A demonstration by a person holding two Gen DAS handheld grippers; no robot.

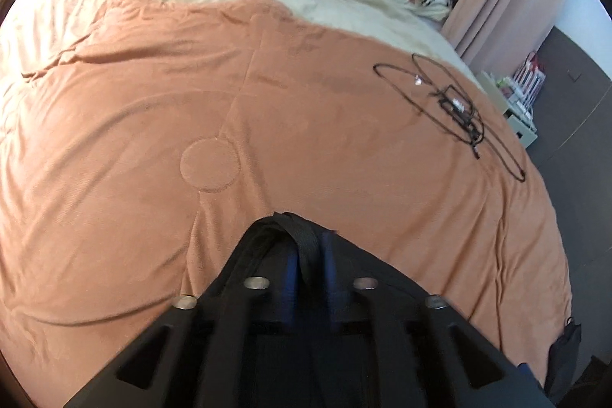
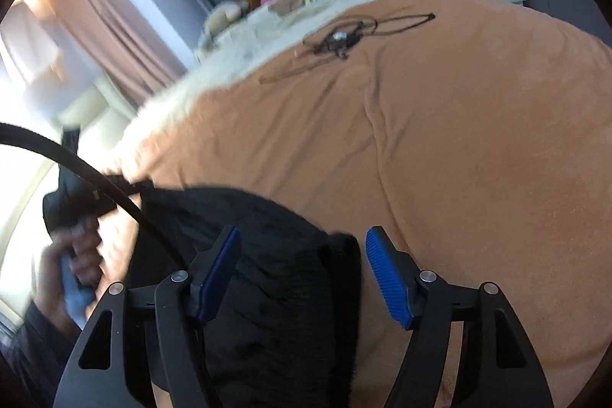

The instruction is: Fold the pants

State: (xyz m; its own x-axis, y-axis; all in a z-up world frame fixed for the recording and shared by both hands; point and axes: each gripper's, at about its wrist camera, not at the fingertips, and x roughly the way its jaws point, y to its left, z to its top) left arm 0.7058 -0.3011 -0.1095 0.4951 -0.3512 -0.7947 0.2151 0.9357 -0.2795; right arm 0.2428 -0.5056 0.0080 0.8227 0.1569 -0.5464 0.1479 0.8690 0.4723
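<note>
The bed (image 1: 306,94) carries an orange blanket (image 2: 478,140). The black pants (image 2: 267,274) lie at its near edge, at 6 o'clock. Your left gripper (image 1: 310,255) has its fingers clamped on a pants strap; your right gripper (image 2: 302,270) hangs wide over the cloth. Judged step: spreading. Next, close right on an edge.

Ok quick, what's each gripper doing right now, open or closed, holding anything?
Left gripper: closed on the black pants.
Right gripper: open, fingers either side of the pants, holding nothing.
</note>
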